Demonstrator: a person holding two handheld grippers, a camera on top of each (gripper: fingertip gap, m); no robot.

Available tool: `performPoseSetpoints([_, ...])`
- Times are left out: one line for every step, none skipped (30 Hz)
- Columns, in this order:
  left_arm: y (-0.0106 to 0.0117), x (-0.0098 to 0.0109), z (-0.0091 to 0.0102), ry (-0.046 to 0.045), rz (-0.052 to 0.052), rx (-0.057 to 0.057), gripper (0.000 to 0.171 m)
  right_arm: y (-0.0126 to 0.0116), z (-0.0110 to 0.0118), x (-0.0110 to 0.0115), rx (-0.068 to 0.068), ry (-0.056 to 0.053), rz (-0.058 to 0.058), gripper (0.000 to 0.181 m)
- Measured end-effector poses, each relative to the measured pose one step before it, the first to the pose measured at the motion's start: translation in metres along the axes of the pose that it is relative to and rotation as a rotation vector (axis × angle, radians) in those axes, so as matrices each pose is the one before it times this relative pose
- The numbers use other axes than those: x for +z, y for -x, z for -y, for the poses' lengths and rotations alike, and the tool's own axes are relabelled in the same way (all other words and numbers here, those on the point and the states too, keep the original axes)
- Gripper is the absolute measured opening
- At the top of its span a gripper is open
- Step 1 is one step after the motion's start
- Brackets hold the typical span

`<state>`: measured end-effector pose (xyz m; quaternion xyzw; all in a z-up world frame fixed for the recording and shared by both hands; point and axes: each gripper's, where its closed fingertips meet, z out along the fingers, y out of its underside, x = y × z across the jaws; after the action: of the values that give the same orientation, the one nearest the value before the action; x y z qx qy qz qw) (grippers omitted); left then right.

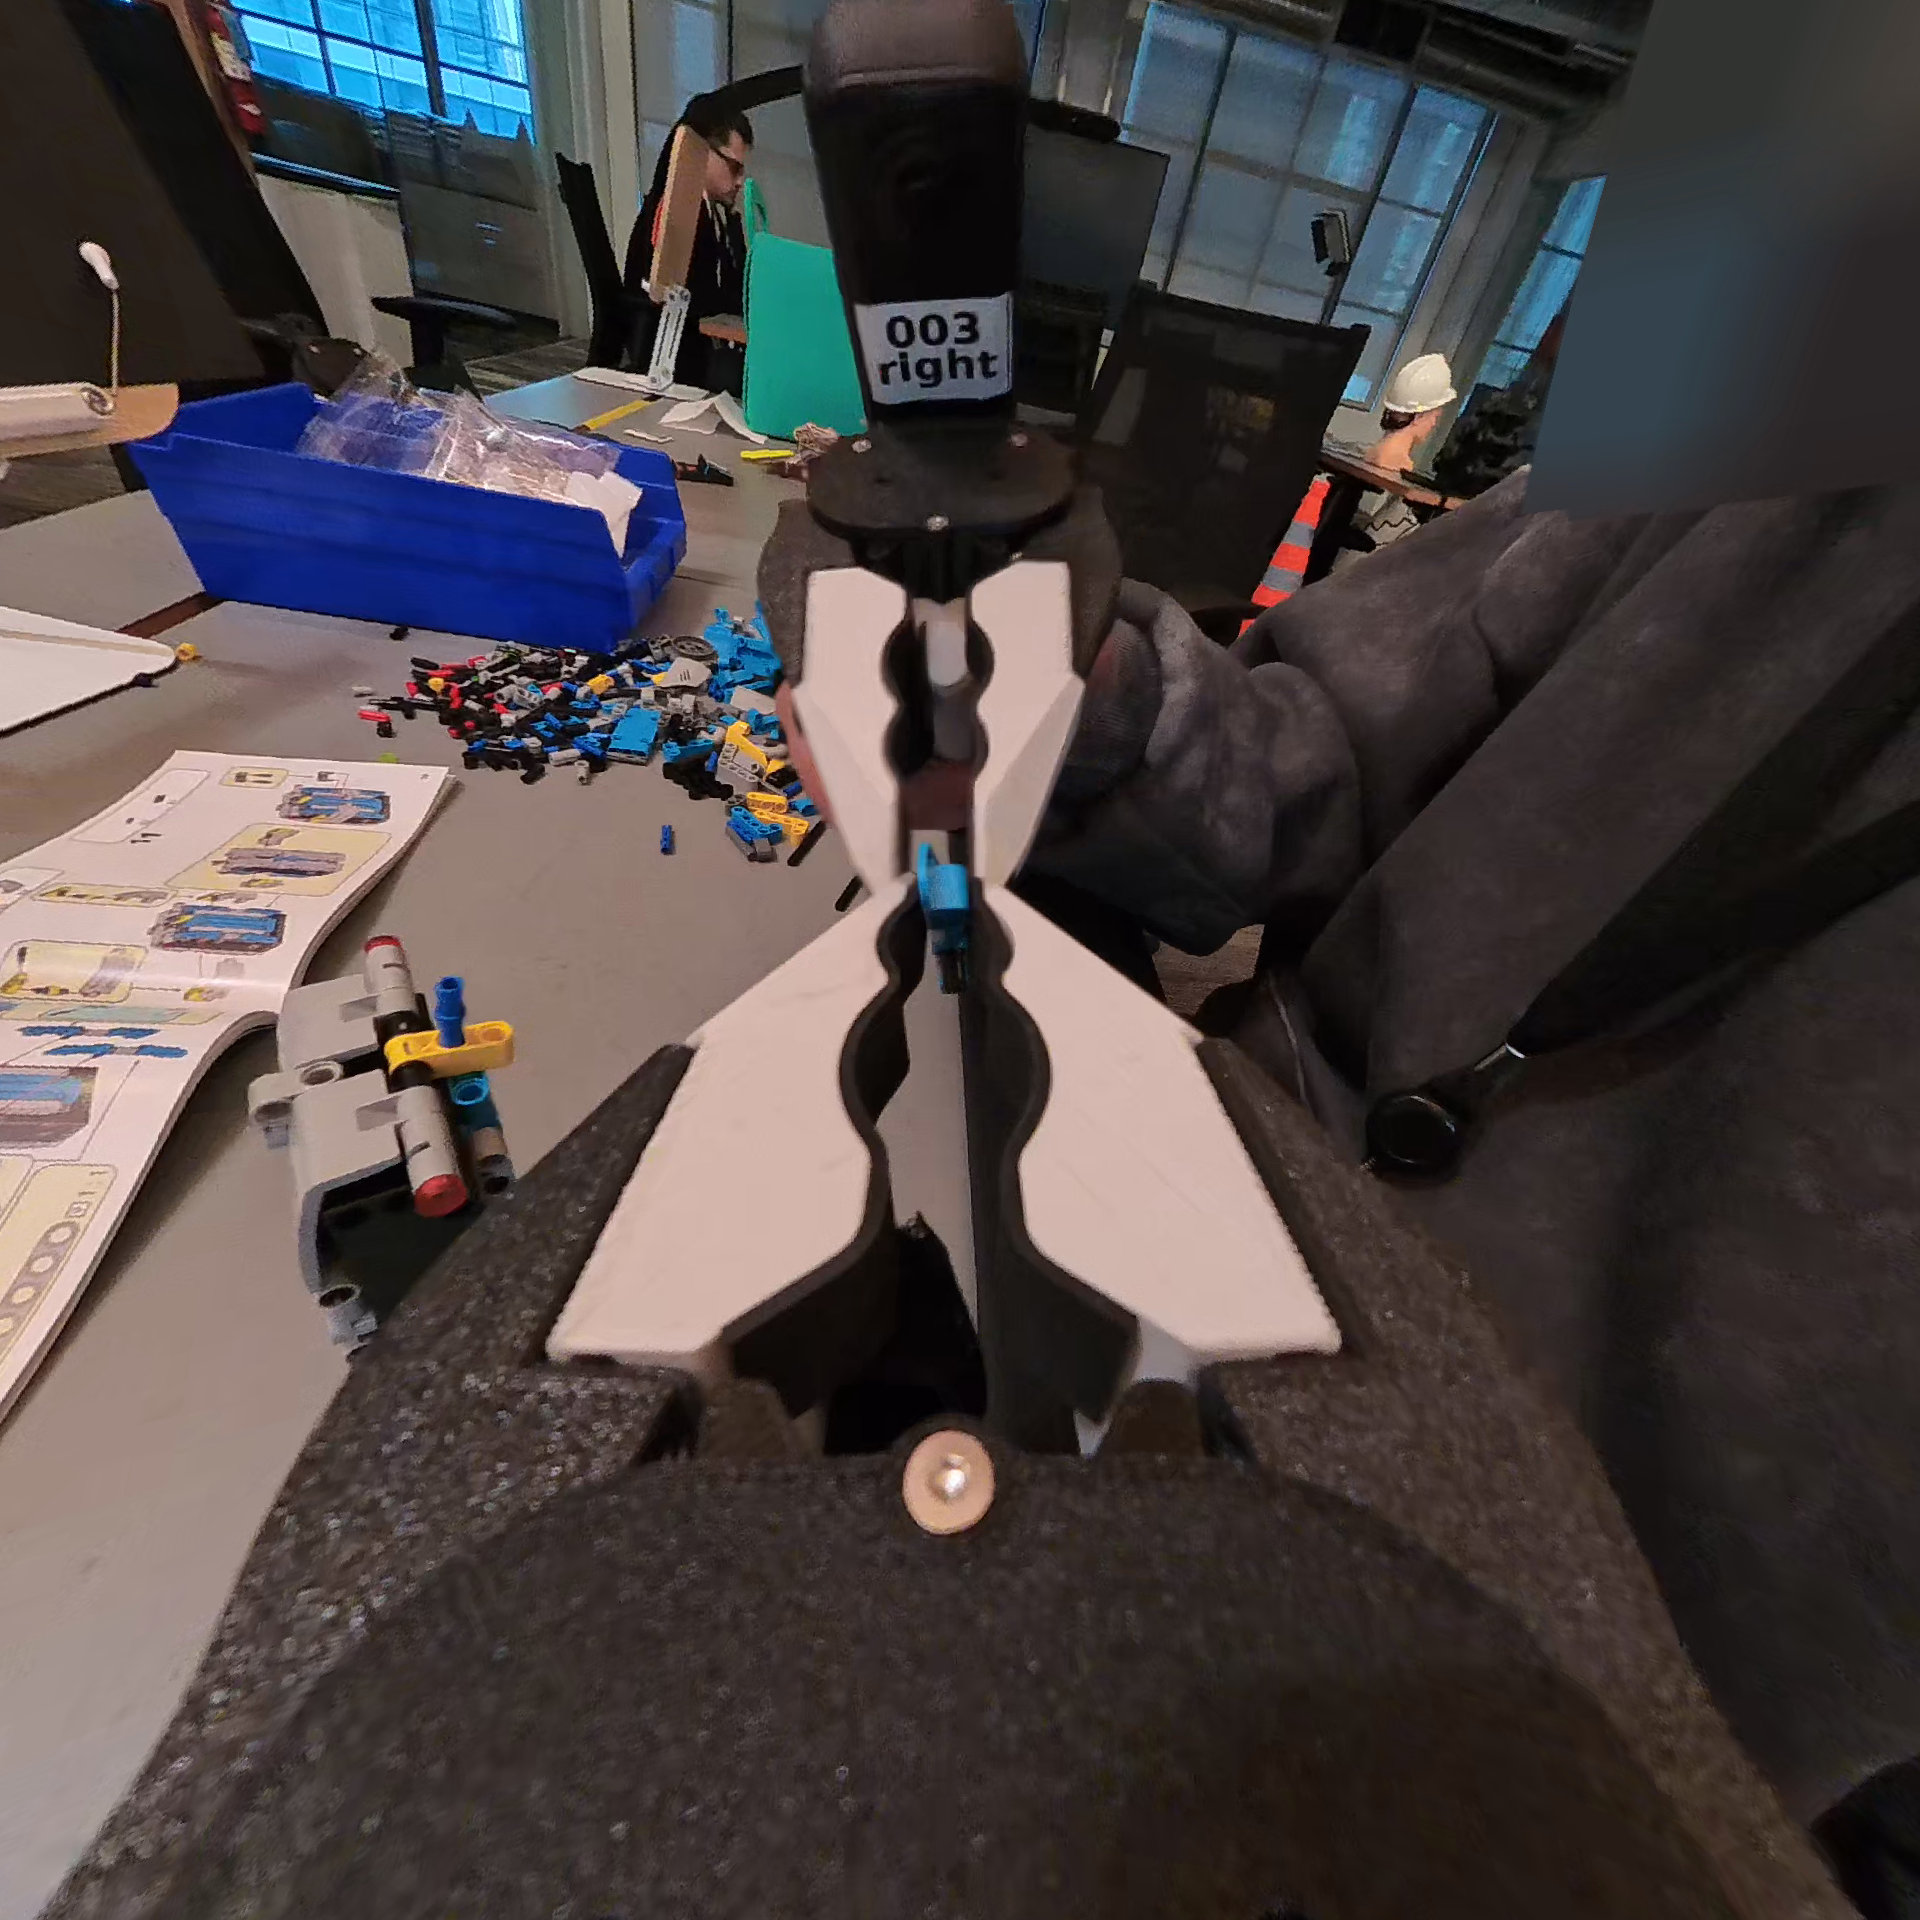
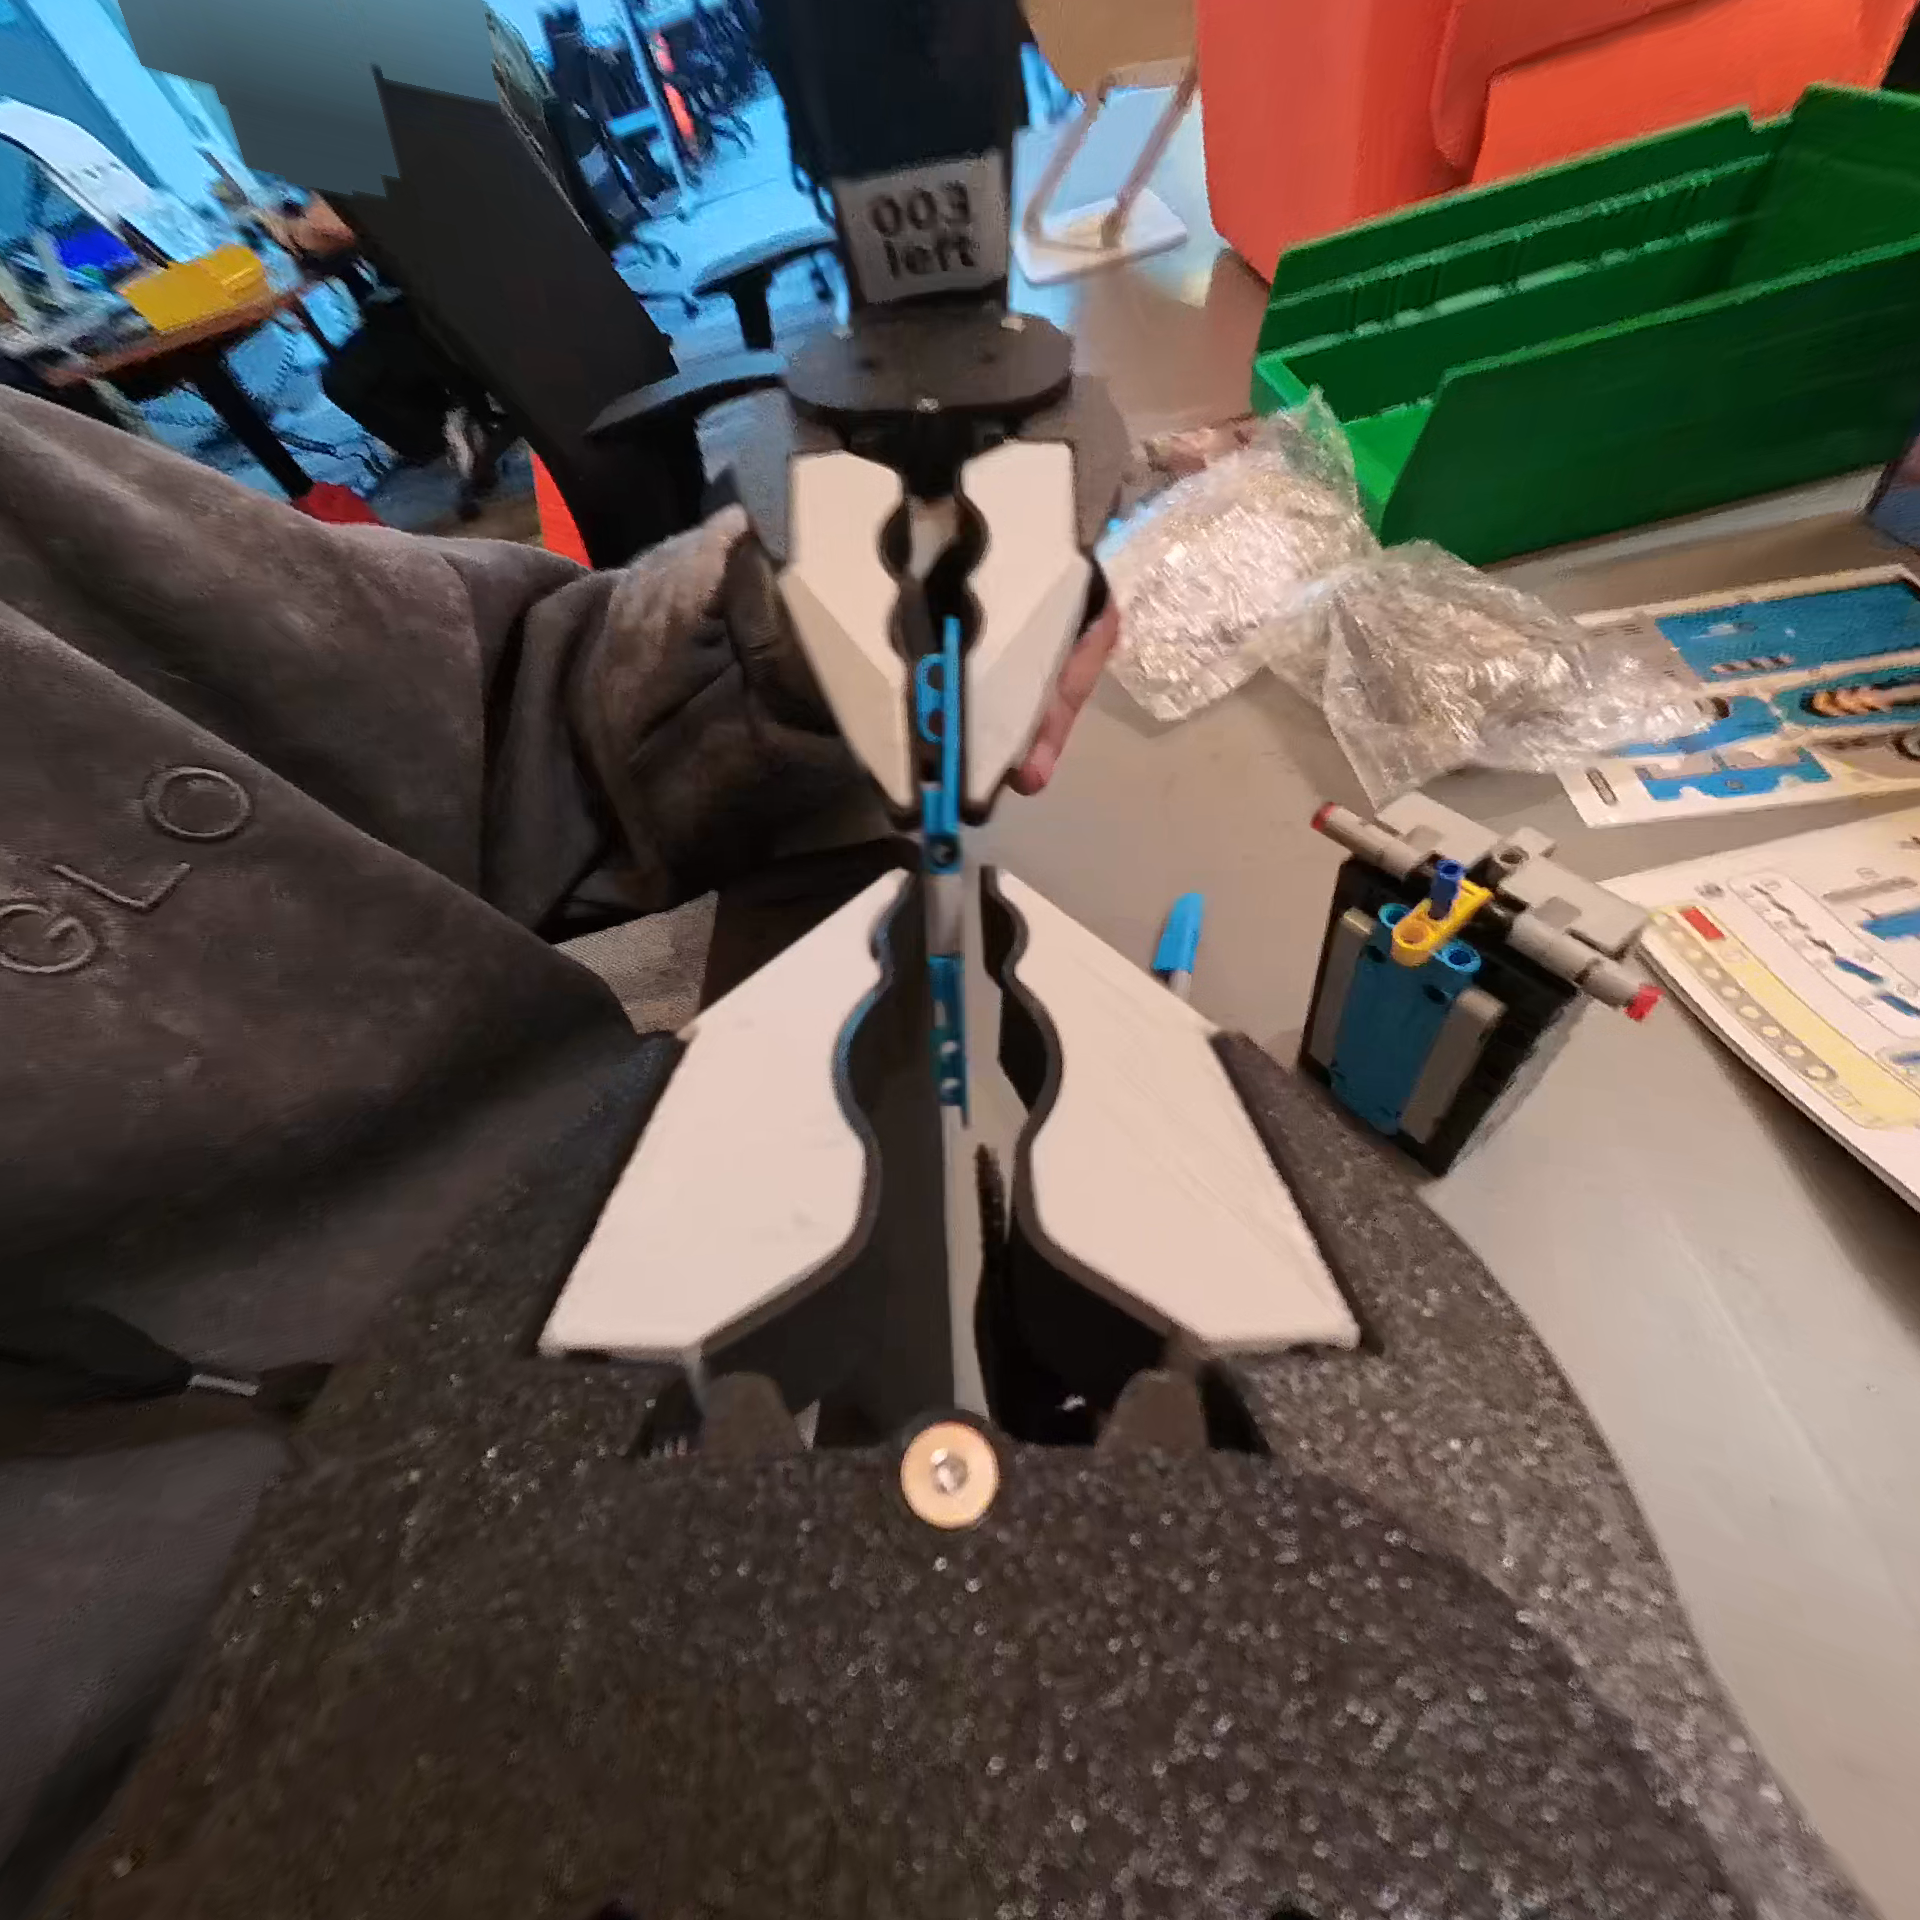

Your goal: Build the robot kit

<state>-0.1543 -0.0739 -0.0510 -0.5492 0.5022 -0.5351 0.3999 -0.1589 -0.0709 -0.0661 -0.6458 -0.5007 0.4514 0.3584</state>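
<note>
In the left wrist view, our left gripper pinches a small blue brick piece, tip to tip with the right gripper, which faces us with its fingers drawn nearly together. We take the grey-and-blue brick assembly on the grey table as landmark. Far behind it a blue bin holds clear plastic bags. Between bin and assembly lies a heap of loose bricks. Left of the assembly an instruction booklet lies open. Bare tabletop lies between the assembly and the heap. Right of the grippers a grey sleeve fills the space.

In the right wrist view, our right gripper is closed to a narrow slit around a thin blue beam; the left gripper opposite pinches the same beam. The assembly stands right of them. Behind it a green bin shows only its outer walls; its contents are hidden. Crumpled plastic wrap lies between. A blue pen lies just left of the assembly and the booklet right of it.
</note>
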Motion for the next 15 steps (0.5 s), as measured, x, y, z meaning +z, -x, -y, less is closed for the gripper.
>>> performPoseSetpoints([0.00053,0.00119,-0.00103,0.0044,0.0051,0.003,0.005,-0.00389,-0.00395,0.00093,-0.0016,0.0219,-0.0198,0.016])
performPoseSetpoints([-0.00035,0.00148,-0.00237,0.01199,-0.0022,0.0031,0.005,0.00012,-0.00106,0.00058,0.0003,0.0022,0.0026,0.016])
performPoseSetpoints([-0.0011,0.00151,-0.00178,0.00731,-0.0081,0.0001,0.005,0.00334,0.00093,0.00027,0.0057,-0.0096,0.0225,0.015])
performPoseSetpoints([0.00037,0.00115,0.0001,-0.00407,0.0018,-0.0007,0.005,0.00325,0.00059,0.00051,0.0081,-0.0051,0.0223,0.012])
performPoseSetpoints([-0.00178,0.001,-0.00031,-0.00062,-0.0118,-0.0015,0.005,0.00097,-0.00121,0.00112,0.0045,0.0069,0.0083,0.012])
performPoseSetpoints([-0.00072,0.00131,-0.00187,0.01085,-0.0054,0.0004,0.006,0.00066,-0.00121,0.0008,-0.0041,0.0047,0.0044,0.007])
performPoseSetpoints([0.00018,0.00083,-0.00191,0.01241,0.0029,0.0049,0.005,-0.00007,-0.00224,0.00039,0.0028,0.0099,0.0022,0.007])
performPoseSetpoints([-0.00013,0.00095,-0.00129,0.00732,0.004,0.0043,0.005,-0.00018,-0.00166,-0.00015,0.0055,0.0086,0.0051,0.007])
performPoseSetpoints([-0.00041,0.00059,-0.00037,0.00167,0.001,0.0037,0.005,0.00039,-0.00071,-0.00036,-0.0019,0.0035,0.0049,0.007])
performPoseSetpoints([-0.0003,0.00047,0.00013,0.00027,-0.0005,-0.0023,0.005,0.00033,-0.00033,-0.00034,-0.0035,0.001,0.0022,0.007])
performPoseSetpoints([0.0008,0.0002,0.00035,-0.00295,0.006,-0.0035,0.005,-0.0006,0.00007,-0.00049,-0.0049,0.0019,-0.0041,0.007])
performPoseSetpoints([0.00332,-0.00072,0.00195,-0.01494,0.0225,0.0005,0.006,-0.00255,0.00146,-0.00109,-0.0065,-0.0073,-0.0163,0.007])
performPoseSetpoints([0.00638,-0.003,0.00527,-0.03757,0.0395,-0.0003,0.015,-0.00387,0.0013,-0.00216,0.0004,-0.0085,-0.0162,0.007])
performPoseSetpoints([0.00905,-0.00573,0.00687,-0.0462,0.0453,-0.0084,0.036,-0.00682,-0.00074,-0.00366,0.0042,-0.0007,-0.0247,0.007])
performPoseSetpoints([0.01423,-0.00811,0.00594,-0.0388,0.0612,-0.0238,0.045,-0.01241,-0.00182,-0.00567,0.0065,-0.003,-0.0491,0.007])
